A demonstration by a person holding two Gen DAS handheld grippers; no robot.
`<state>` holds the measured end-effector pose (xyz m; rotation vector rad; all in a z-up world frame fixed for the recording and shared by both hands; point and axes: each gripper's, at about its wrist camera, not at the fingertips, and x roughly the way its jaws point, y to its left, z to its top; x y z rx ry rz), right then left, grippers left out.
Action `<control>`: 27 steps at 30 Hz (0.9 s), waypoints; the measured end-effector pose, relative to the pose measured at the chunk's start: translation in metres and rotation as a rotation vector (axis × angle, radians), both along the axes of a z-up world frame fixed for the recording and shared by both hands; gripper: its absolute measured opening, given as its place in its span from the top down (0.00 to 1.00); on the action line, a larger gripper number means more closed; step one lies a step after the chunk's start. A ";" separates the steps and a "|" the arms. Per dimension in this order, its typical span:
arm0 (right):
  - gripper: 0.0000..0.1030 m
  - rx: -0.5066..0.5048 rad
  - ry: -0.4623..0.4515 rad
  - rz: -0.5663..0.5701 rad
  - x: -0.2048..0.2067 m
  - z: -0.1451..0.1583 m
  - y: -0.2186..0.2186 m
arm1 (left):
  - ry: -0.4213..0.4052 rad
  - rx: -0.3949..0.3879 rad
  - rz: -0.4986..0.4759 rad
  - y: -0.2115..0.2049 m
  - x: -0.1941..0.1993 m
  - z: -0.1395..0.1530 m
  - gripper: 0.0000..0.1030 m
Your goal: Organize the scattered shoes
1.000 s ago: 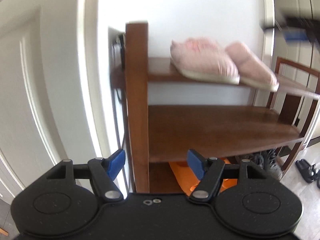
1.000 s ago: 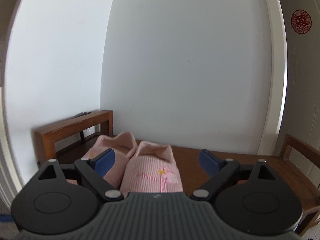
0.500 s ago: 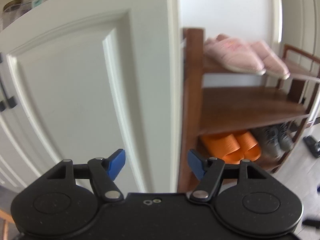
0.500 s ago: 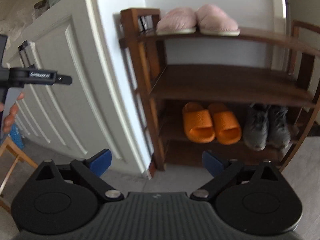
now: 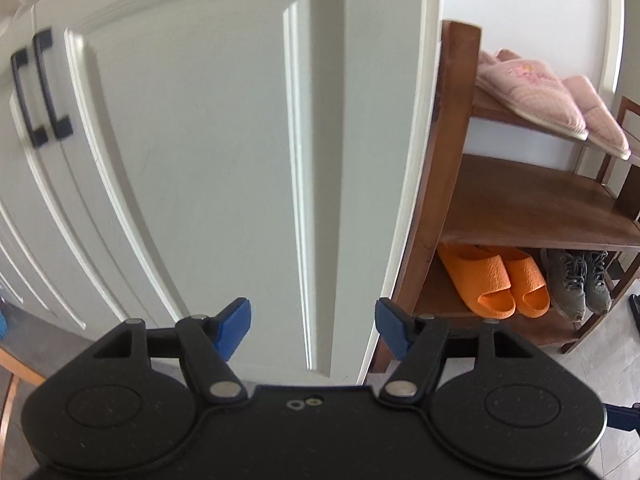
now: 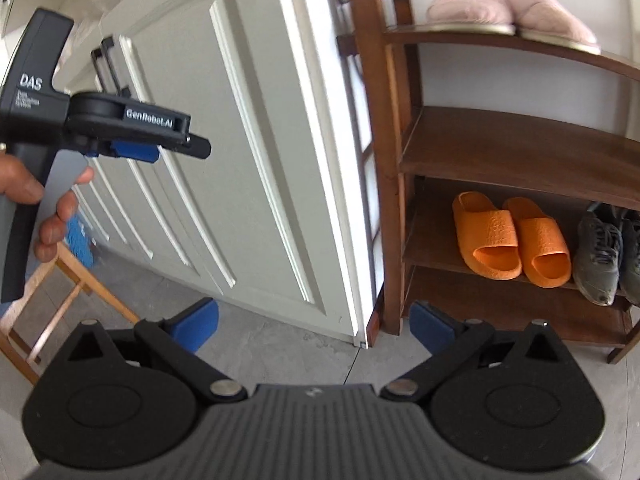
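Left wrist view: the left gripper has its blue pads spread with nothing between them, and a white panelled cabinet door stands right ahead. Two black handles sit on the doors off to its left. Ahead and to its right stands the wooden shoe rack. On the rack's bottom shelf, the orange slides lie side by side, with the grey sneakers just to their right. The middle shelf shows only bare wood. Highest and farthest, the pink slippers rest as a pair on the top shelf, toes pointing out to the right.

From the right wrist camera, the right gripper has its jaws opening wide, with only grey floor tiles showing between them. Up to its left, a hand grips the handle of the left gripper, which hangs in front of the cabinet doors. A light wooden frame stands on the floor below that hand. Ahead and to the right, the rack again carries the orange slides and grey sneakers low down, and the pink slippers on top against the white wall.
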<state>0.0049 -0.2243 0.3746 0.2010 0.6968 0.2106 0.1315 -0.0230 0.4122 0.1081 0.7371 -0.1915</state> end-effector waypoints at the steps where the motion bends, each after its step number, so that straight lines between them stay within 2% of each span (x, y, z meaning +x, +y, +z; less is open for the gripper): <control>1: 0.00 -0.004 0.007 0.010 0.000 -0.003 0.003 | 0.008 -0.002 -0.007 0.004 0.000 -0.005 0.33; 5: 0.00 -0.025 0.046 0.033 -0.007 -0.029 0.030 | 0.044 0.003 -0.059 0.035 -0.001 -0.040 0.33; 8: 0.00 -0.024 0.088 0.029 -0.018 -0.058 0.066 | 0.068 0.017 -0.089 0.067 -0.004 -0.068 0.33; 13: 0.00 0.007 0.232 0.047 -0.032 -0.129 0.157 | 0.108 0.081 -0.122 0.127 -0.015 -0.114 0.33; 17: 0.02 0.029 0.382 0.065 -0.040 -0.207 0.236 | 0.157 0.099 -0.128 0.166 -0.023 -0.153 0.34; 19: 0.08 0.039 0.467 0.053 -0.038 -0.250 0.264 | 0.179 0.099 -0.133 0.180 -0.027 -0.176 0.34; 21: 0.41 0.032 0.550 0.028 -0.034 -0.291 0.285 | 0.201 0.092 -0.142 0.190 -0.032 -0.198 0.34; 22: 0.46 0.026 0.594 0.012 -0.032 -0.312 0.295 | 0.208 0.090 -0.145 0.192 -0.034 -0.203 0.33; 23: 0.50 0.018 0.635 -0.004 -0.029 -0.333 0.304 | 0.217 0.089 -0.152 0.195 -0.036 -0.210 0.34; 26: 0.48 -0.015 0.731 -0.036 -0.020 -0.383 0.320 | 0.240 0.090 -0.182 0.199 -0.044 -0.229 0.34; 27: 0.43 -0.030 0.782 -0.064 -0.017 -0.401 0.324 | 0.247 0.090 -0.191 0.200 -0.047 -0.234 0.34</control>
